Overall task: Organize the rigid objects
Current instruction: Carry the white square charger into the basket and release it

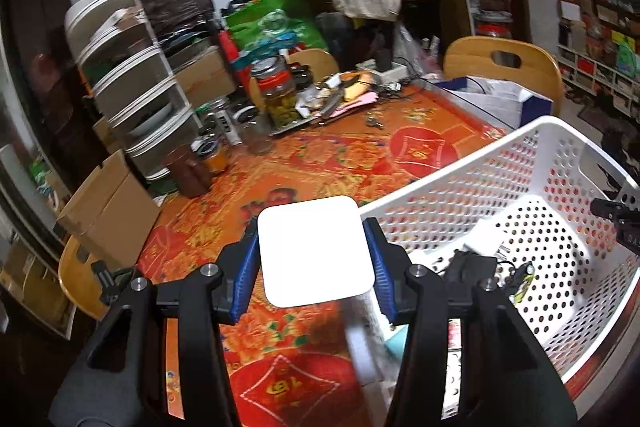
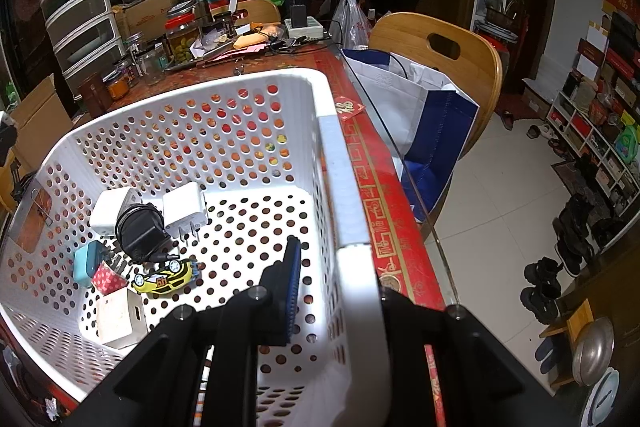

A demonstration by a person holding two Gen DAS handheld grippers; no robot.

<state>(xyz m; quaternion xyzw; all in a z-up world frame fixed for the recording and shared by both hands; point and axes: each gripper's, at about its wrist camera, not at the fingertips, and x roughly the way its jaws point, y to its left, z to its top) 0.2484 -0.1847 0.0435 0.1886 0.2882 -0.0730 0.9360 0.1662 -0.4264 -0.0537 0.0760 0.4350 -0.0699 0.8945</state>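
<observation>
Carrying a flat white square box (image 1: 316,251) pinched in the left tool (image 1: 314,259) above the worktop (image 1: 320,163), next lowering it into the white perforated basket (image 2: 352,187) whose rim the right tool (image 2: 340,287) clamps.

pickle jar (image 1: 280,95), wooden chair (image 2: 440,47), drawer tower (image 1: 132,79)

A cluttered home dining room: wooden chairs (image 2: 436,47) ring a worktop (image 1: 312,167) spread with a red festive cloth, pickle jars (image 1: 280,95) and stacked plastic drawers (image 1: 132,79) at its far end, shoes (image 2: 540,291) lining the tiled floor beside it.
</observation>
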